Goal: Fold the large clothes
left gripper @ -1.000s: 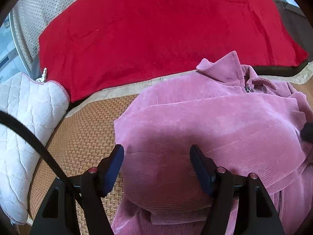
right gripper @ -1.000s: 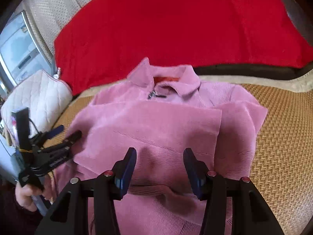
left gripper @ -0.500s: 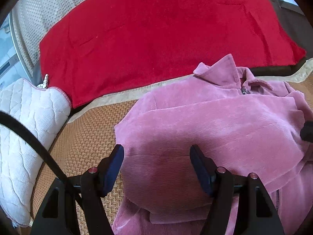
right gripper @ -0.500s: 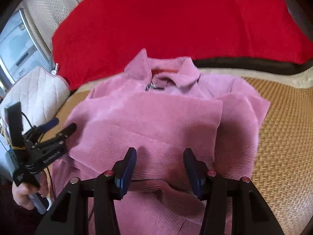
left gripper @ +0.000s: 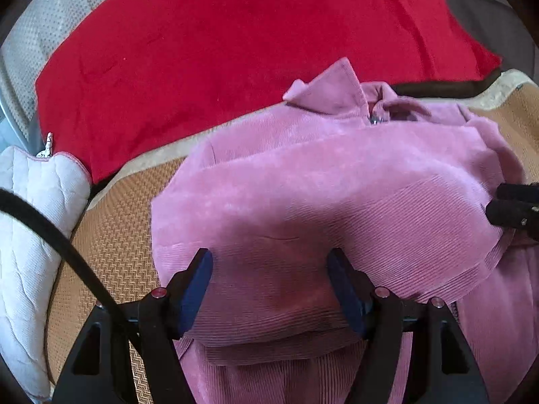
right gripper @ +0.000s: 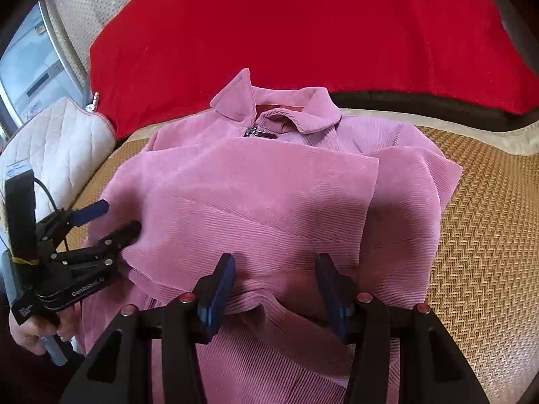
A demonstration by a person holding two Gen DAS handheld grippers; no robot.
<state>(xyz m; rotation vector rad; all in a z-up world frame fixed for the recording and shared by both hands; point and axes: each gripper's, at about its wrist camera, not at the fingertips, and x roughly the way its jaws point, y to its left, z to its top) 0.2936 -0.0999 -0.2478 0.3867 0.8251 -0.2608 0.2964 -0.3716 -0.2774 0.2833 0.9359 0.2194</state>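
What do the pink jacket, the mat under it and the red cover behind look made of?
Pink jacket: likely corduroy, soft and matte, judging by its fine parallel ribs; the zipper glints like metal.
Mat: woven, maybe rattan or bamboo, with a tan herringbone weave.
Red cover: plush-looking fabric, perhaps fleece or velvet; too smooth to tell.

One pink corduroy jacket (right gripper: 269, 202) lies at centre frame, with one collar (right gripper: 303, 107) and one zipper pull (right gripper: 251, 131). One red blanket (right gripper: 303, 33) fills the top. One white quilted cushion (right gripper: 60, 138) sits at left. One woven mat (right gripper: 488, 219) shows at right. Two grippers appear: the left gripper (right gripper: 118, 219) and the right gripper (right gripper: 274, 269)
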